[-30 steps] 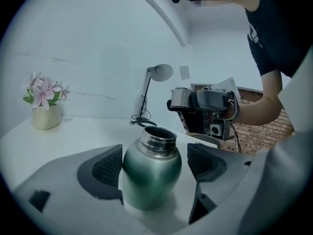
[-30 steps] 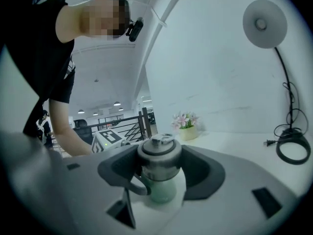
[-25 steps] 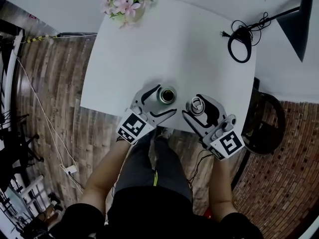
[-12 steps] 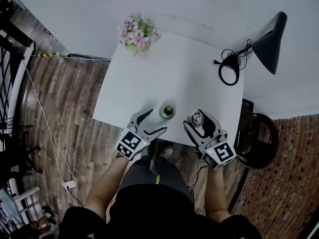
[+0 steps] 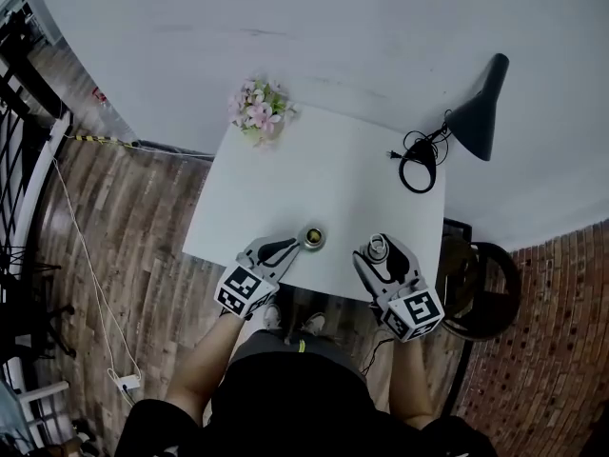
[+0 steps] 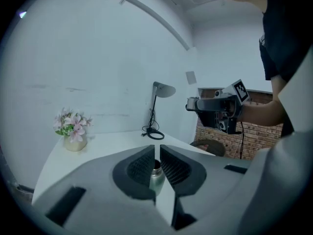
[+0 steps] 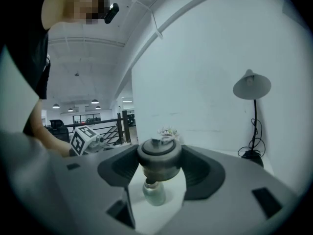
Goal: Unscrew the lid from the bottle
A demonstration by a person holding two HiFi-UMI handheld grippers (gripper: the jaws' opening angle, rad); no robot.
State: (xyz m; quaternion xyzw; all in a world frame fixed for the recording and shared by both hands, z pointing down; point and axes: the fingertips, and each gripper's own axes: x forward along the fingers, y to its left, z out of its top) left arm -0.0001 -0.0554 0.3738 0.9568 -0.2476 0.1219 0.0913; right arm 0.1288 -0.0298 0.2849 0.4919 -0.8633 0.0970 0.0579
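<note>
A small steel bottle (image 5: pixel 311 237) stands open-mouthed near the front edge of the white table (image 5: pixel 324 179). My left gripper (image 5: pixel 293 246) points at it from the near left. Its jaws are closing to a narrow slit with nothing between them, and the bottle (image 6: pixel 156 176) shows just beyond the tips (image 6: pixel 157 153). To the right, my right gripper (image 5: pixel 380 252) is shut on the round grey lid (image 5: pixel 377 247), held clear of the bottle. In the right gripper view the lid (image 7: pixel 159 159) sits between the pads, with the bottle (image 7: pixel 154 193) on the table behind it.
A pot of pink flowers (image 5: pixel 257 110) stands at the table's far left corner. A black desk lamp (image 5: pixel 481 103) and its coiled cable (image 5: pixel 417 171) are at the far right. A dark round chair (image 5: pixel 487 288) sits right of the table, over a wooden floor.
The left gripper stood open around the bottle, then drew back toward me and its jaws came together. The right gripper kept hold of the lid. The head view has widened.
</note>
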